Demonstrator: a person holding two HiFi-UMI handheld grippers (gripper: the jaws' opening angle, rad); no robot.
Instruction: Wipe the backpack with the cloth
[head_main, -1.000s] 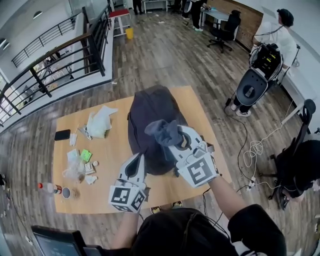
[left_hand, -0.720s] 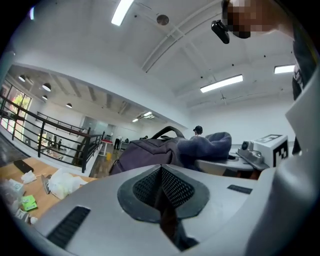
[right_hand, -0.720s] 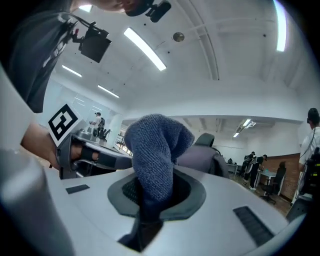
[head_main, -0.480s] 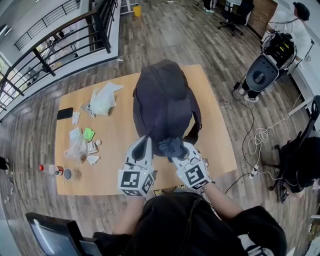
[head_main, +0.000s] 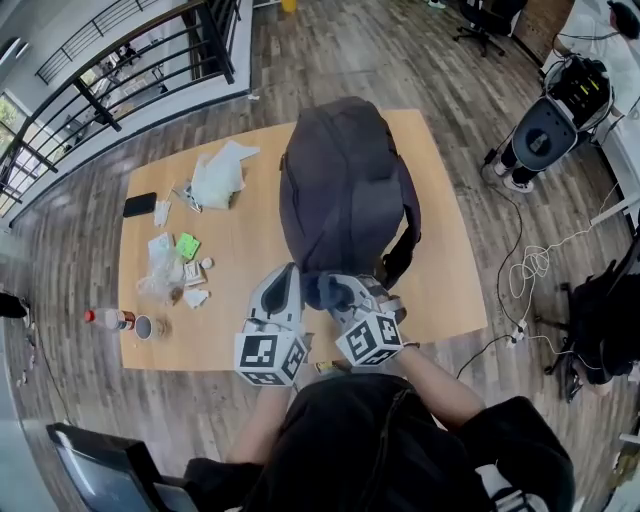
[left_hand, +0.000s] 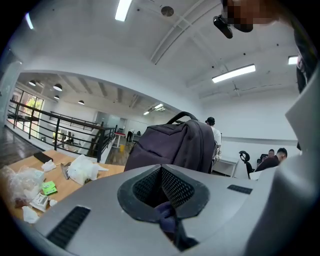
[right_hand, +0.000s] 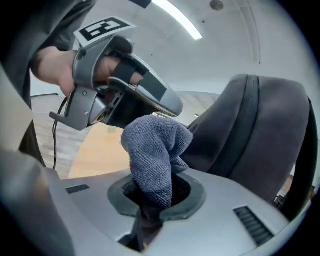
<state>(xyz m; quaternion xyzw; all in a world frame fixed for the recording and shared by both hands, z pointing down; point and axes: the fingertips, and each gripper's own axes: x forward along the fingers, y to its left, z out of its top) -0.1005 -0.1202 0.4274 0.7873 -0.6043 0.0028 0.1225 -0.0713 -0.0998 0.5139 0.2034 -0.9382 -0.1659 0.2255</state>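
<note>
A dark grey backpack (head_main: 340, 190) lies lengthwise on the wooden table (head_main: 450, 270); it also fills the left gripper view (left_hand: 175, 145) and the right gripper view (right_hand: 250, 130). My right gripper (head_main: 338, 292) is shut on a blue-grey cloth (head_main: 322, 290), which bunches up out of its jaws (right_hand: 155, 150) against the backpack's near end. My left gripper (head_main: 285, 292) sits just left of the cloth, with its jaws shut (left_hand: 162, 200). A small dark scrap shows in the seam between them; I cannot tell what it is.
On the table's left part lie a white crumpled bag (head_main: 218, 178), a black phone (head_main: 139, 204), a green packet (head_main: 187, 245), a bottle (head_main: 108, 319) and a cup (head_main: 145, 326). A black railing (head_main: 130, 70) runs behind. A wheeled machine (head_main: 545, 135) and cables (head_main: 535, 265) are at the right.
The right gripper has come down with the cloth from above the backpack to its near end. The left gripper has sunk a little beside it.
</note>
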